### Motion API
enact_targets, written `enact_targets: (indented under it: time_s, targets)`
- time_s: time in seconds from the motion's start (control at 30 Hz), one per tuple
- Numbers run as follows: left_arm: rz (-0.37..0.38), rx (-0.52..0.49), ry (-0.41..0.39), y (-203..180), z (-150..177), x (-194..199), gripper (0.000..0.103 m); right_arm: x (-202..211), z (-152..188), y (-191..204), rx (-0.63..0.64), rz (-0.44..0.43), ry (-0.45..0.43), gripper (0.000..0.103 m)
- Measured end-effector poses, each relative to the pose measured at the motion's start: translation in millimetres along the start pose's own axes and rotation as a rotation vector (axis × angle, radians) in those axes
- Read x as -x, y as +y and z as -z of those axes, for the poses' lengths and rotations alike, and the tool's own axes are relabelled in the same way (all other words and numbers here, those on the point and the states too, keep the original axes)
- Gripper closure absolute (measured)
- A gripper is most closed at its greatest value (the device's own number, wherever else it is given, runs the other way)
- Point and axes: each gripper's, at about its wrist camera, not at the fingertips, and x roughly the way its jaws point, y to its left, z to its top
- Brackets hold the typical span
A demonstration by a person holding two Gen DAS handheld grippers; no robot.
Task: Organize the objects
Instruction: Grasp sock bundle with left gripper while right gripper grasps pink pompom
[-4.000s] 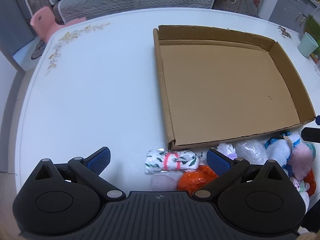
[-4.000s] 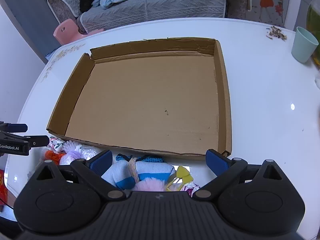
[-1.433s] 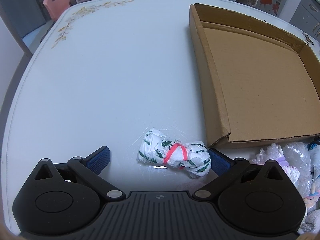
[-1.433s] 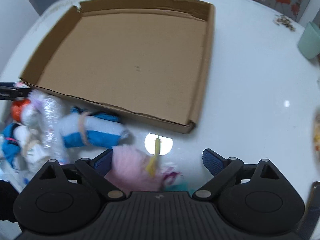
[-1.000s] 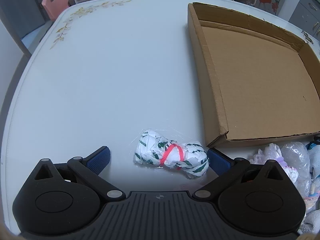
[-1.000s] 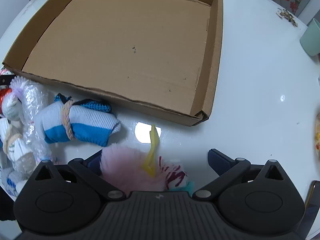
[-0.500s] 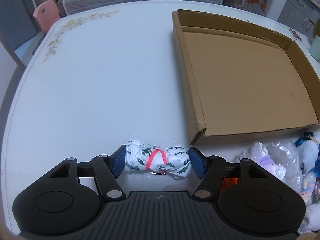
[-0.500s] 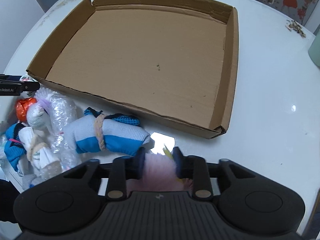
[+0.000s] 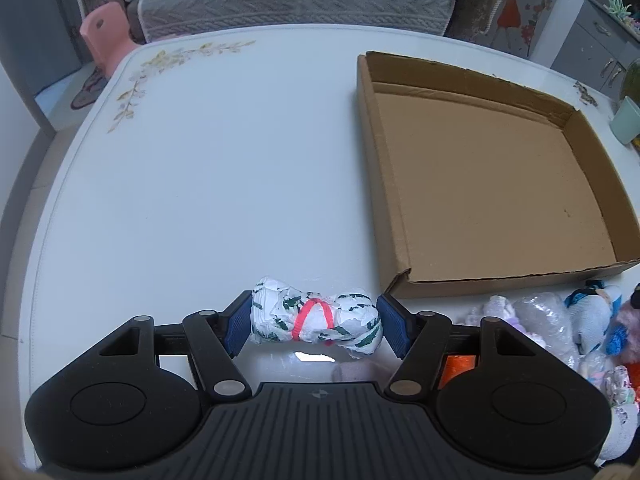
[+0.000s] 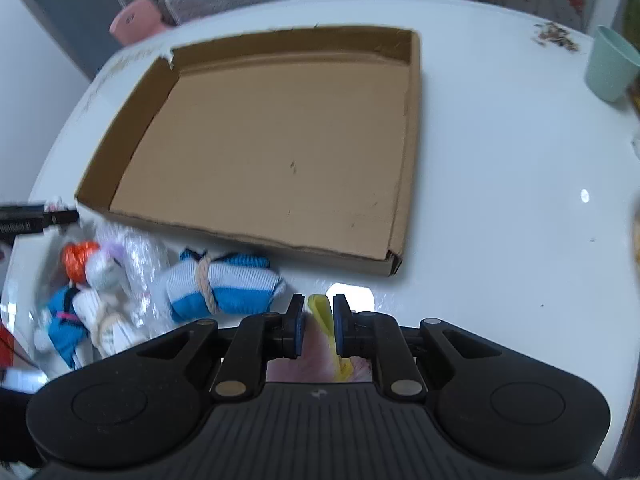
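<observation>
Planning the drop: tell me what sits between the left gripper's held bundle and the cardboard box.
Only bare white table separates the leaf-print bundle, shut in the left gripper, from the cardboard box corner, per the left wrist view.

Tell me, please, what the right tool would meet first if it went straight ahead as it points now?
Probably the near wall of the cardboard box; the right tool, shut on a pink fluffy bundle, points at it across bare table. Depth is uncertain.

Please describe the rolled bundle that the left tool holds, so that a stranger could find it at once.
Start at the shallow brown cardboard tray on the white table. Near its closest left corner, the left tool grips a white cloth roll with green leaf print. Only this bundle wears a red elastic band around its middle.
</observation>
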Motion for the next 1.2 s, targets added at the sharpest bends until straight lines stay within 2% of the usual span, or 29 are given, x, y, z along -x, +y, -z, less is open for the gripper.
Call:
enact_targets:
  time_s: [0.07, 0.13, 0.2, 0.23, 0.27, 0.43, 0.6, 0.7, 0.77, 0.97, 1.2]
  targets:
    - [0.006, -0.010, -0.003, -3.8, 0.6, 2.9, 0.033, -1.5, -5.2, 9.0, 0.013, 0.005, -0.020, 0.080]
    - [-0.002, -0.038, -0.012, -6.9, 1.1, 6.4, 0.033, 4.1, -10.1, 3.9, 0.019, -0.042, -0.047, 0.075]
    - [0.005, -0.047, -0.016, -7.7, 1.4, 8.8, 0.033, 8.2, -7.8, 10.2, 0.064, -0.062, -0.060, 0.063]
    - [0.007, -0.046, -0.018, -7.7, 1.2, 9.6, 0.033, 5.7, -8.1, 16.6, 0.098, -0.057, -0.058, 0.050]
    - [0.008, -0.046, -0.019, -7.6, 0.8, 10.1, 0.033, 2.0, -6.6, 22.6, 0.138, -0.038, -0.052, 0.042]
    - [0.026, -0.027, -0.023, -4.3, -1.6, 10.6, 0.033, -16.4, 0.6, 43.3, 0.289, 0.046, 0.018, 0.048]
    - [0.034, -0.044, -0.028, -7.6, -1.7, 10.3, 0.033, -22.4, 2.8, 38.8, 0.286, 0.062, 0.046, 0.055]
    - [0.025, -0.062, -0.040, -8.8, -1.4, 13.8, 0.033, -21.6, 0.9, 35.5, 0.259, 0.053, 0.036, 0.069]
    - [0.016, -0.067, -0.050, -8.4, -3.1, 17.5, 0.033, -15.5, -0.5, 32.1, 0.231, 0.032, 0.019, 0.076]
    - [-0.023, -0.141, -0.083, -16.0, -7.9, 32.2, 0.033, 17.2, -2.0, 22.2, 0.149, -0.029, -0.098, 0.076]
    - [-0.026, -0.239, -0.145, -36.7, -21.0, 49.2, 0.033, 53.6, -21.1, 15.7, 0.064, -0.166, -0.234, 0.076]
